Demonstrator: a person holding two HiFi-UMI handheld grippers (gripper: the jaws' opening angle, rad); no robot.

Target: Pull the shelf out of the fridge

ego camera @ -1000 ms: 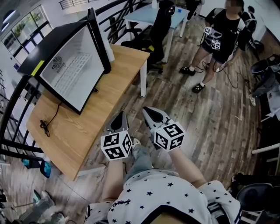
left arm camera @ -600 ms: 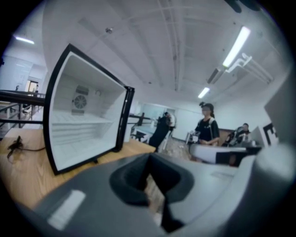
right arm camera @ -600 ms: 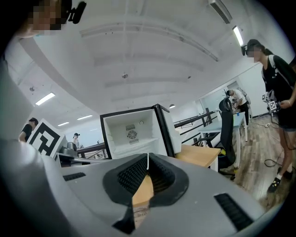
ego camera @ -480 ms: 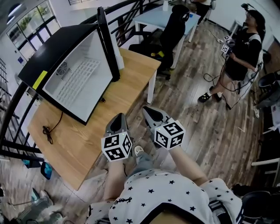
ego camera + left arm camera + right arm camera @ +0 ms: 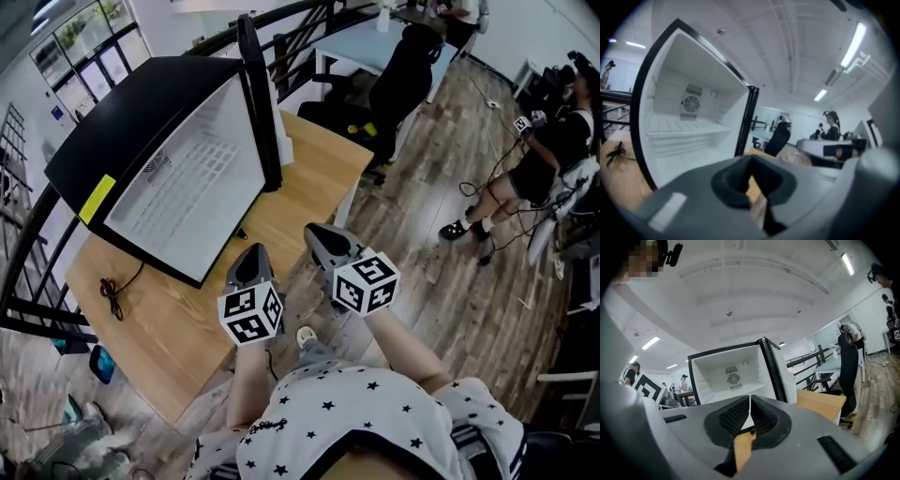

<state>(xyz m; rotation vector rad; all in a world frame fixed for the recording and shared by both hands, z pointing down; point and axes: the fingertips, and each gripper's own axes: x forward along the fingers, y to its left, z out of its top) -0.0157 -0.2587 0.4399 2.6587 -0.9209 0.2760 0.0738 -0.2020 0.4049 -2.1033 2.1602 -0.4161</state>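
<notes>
A black mini fridge [image 5: 141,141] stands open on a wooden table [image 5: 319,178], its door [image 5: 261,98] swung to the right. Inside the white cavity a white shelf [image 5: 183,183] sits in place. The left gripper view shows that shelf [image 5: 686,127] below the rear fan, and in the right gripper view the shelf [image 5: 736,391] is small and farther off. My left gripper [image 5: 251,251] and right gripper [image 5: 321,236] hover side by side short of the table's near edge. Both are shut and hold nothing. Neither touches the fridge.
A black cable [image 5: 114,298] lies on the table left of the fridge. Behind the table are a black office chair [image 5: 403,66], a light blue table [image 5: 361,47] and a dark railing [image 5: 28,234]. A person [image 5: 548,155] stands at the right on the wood floor.
The fridge has grown larger and shifted right in the head view as I came closer. The person on the floor has slid toward the right edge. Both grippers keep their pose, still shut.
</notes>
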